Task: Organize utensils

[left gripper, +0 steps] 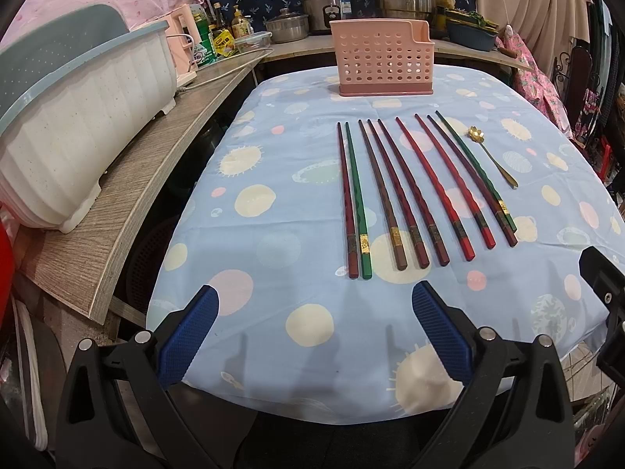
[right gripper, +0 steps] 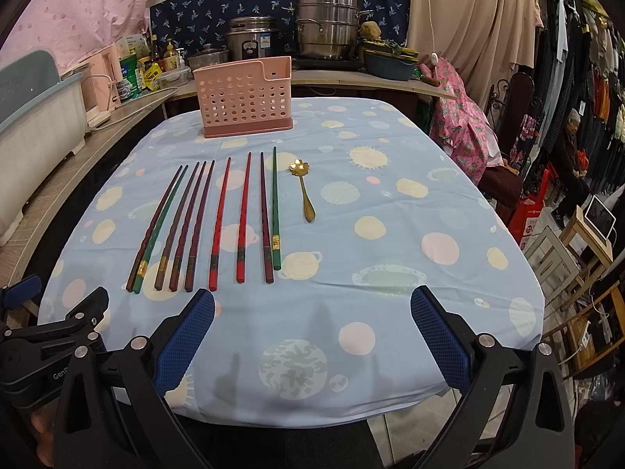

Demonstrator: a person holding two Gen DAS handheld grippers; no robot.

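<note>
table (right gripper: 390,211) w/ blue spotted cloth, kitchen clutter behind; near edge bare, wide open strip between both grippers and utensil row, more free cloth to the right of the row.
- left gripper (left gripper: 314,336): jaws spread, holding nothing, above near edge.
- right gripper (right gripper: 312,338): jaws spread, holding nothing, above near edge.
- chopsticks (left gripper: 406,191): 9 pcs, red/brown/green, flat in a row at mid-table, thick ends toward the grippers.
- gold spoon (right gripper: 304,191): just right of the row, apart from it, bowl pointing away.
- pink perforated holder (left gripper: 381,64): upright at far edge, behind the row; inside not visible.
- left view only: white dish rack (left gripper: 78,140) on side counter, contents can't tell.
- right view only: clothes rack (right gripper: 578,78) at far right, seated person (right gripper: 572,156), left gripper's body at lower left.
- back counter: steel pots (right gripper: 326,25).
</note>
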